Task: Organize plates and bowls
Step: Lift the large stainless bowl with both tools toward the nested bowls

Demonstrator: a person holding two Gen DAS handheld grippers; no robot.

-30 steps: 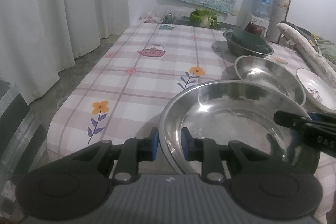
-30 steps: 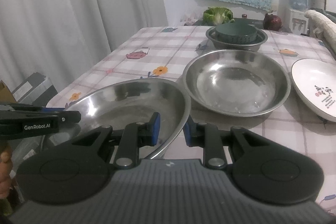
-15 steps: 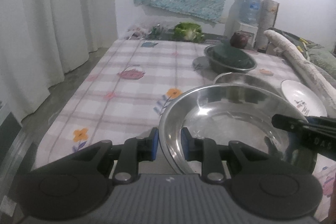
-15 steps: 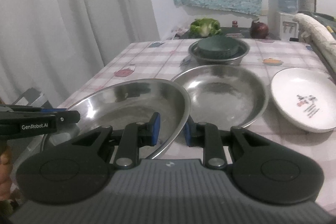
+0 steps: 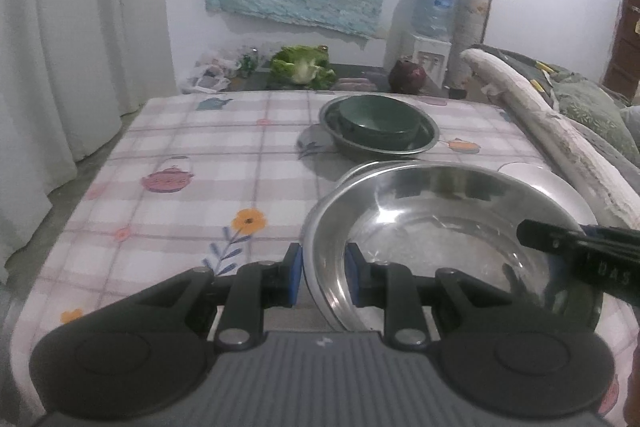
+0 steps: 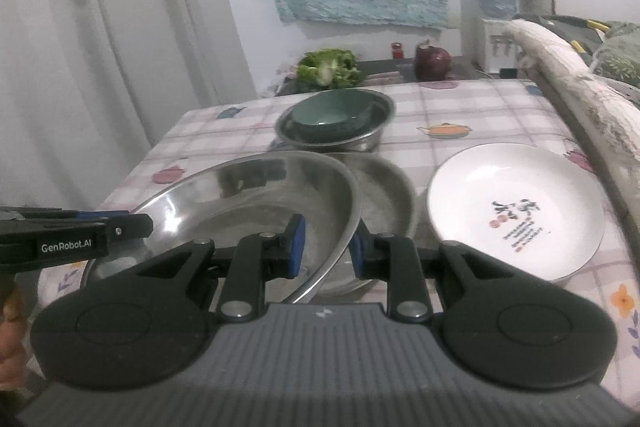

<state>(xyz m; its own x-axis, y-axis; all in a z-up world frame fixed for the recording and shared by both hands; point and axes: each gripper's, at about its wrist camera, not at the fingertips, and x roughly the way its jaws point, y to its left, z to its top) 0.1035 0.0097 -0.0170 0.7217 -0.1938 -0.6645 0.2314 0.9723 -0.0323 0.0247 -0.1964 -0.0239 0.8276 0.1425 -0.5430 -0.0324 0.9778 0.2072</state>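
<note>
A large steel basin (image 5: pixel 440 227) is lifted off the checked tablecloth, gripped on its rim from both sides. My left gripper (image 5: pixel 322 273) is shut on the near-left rim. My right gripper (image 6: pixel 328 247) is shut on the basin (image 6: pixel 248 203) at its right rim. Partly under it sits a second steel basin (image 6: pixel 384 195), of which only a sliver of rim (image 5: pixel 360 169) shows in the left wrist view. A white plate (image 6: pixel 516 215) with a red and black print lies to the right. Farther back, a green bowl (image 5: pixel 378 119) rests inside a smaller steel bowl (image 5: pixel 430 139).
A cabbage (image 5: pixel 304 67) and a dark red vegetable (image 6: pixel 432 61) lie beyond the table's far end. A rolled pale mat (image 6: pixel 580 95) runs along the right edge, and white curtains (image 5: pixel 60 67) hang on the left. The table (image 5: pixel 180 155) drops off at left.
Both grippers have carried the large basin up and farther along the table. It now overlaps the second basin, and the green bowl looks nearer.
</note>
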